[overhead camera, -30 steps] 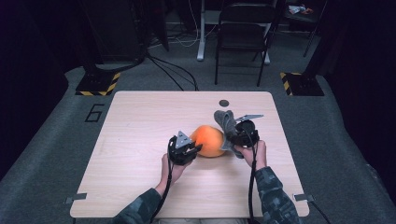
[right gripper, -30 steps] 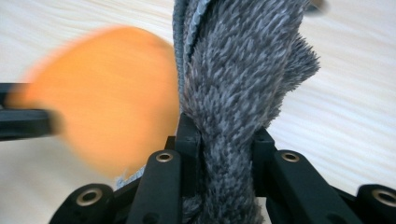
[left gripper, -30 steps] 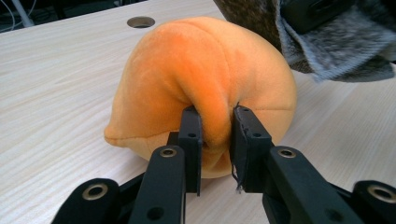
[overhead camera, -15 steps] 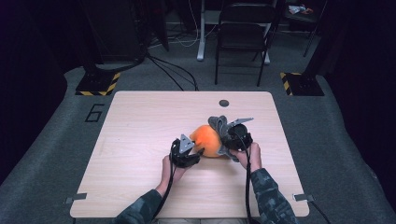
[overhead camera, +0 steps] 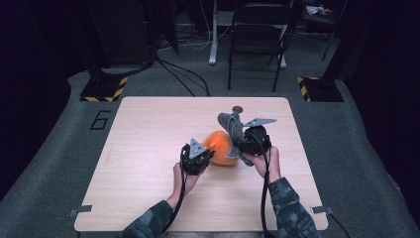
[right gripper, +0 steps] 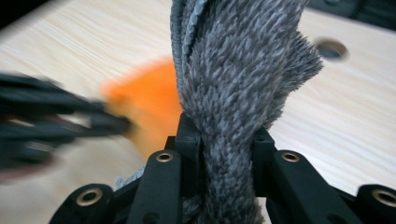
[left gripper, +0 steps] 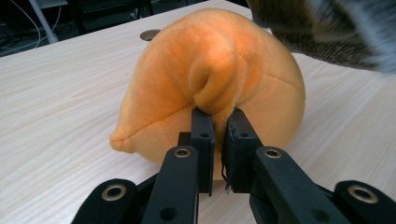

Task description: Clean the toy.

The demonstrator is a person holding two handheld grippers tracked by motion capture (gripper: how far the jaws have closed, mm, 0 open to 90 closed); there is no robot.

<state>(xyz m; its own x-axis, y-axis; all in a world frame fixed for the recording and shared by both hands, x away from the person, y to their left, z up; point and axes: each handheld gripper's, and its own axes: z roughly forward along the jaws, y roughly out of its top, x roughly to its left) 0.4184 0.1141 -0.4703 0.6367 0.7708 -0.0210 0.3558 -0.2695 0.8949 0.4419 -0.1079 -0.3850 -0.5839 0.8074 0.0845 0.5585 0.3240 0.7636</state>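
Nearest the person, the left gripper (overhead camera: 198,157) has just been closing: a second ago its jaws stood a little apart at the near-left side of the orange plush (overhead camera: 220,147), and now they are nearly together, pinching a small nub of the plush's fabric, as the left gripper (left gripper: 218,122) view shows. The plush itself lies on the table (overhead camera: 148,148), right of centre on its near half, between the two hands.

Just beyond, the right gripper (overhead camera: 246,140) holds a grey furry cloth (overhead camera: 231,126), its jaws clamped on a thick fold of it; the right gripper (right gripper: 223,135) view has the cloth (right gripper: 238,79) standing up between the jaws. Compared with a second ago, this gripper has risen and the cloth lifts higher over the plush's far-right side, its top end now pointing toward the far edge.

My reading: the plush is now pinned by the left grip while the cloth is being drawn up and away from it, so separating the two, or dressing one with the other, looks under way rather than finished.

Farther off, a small round hole (overhead camera: 238,109) sits near the table's far edge. On the floor left of the table a large "6" (overhead camera: 100,120) is marked. No brand or label shows on plush or cloth.
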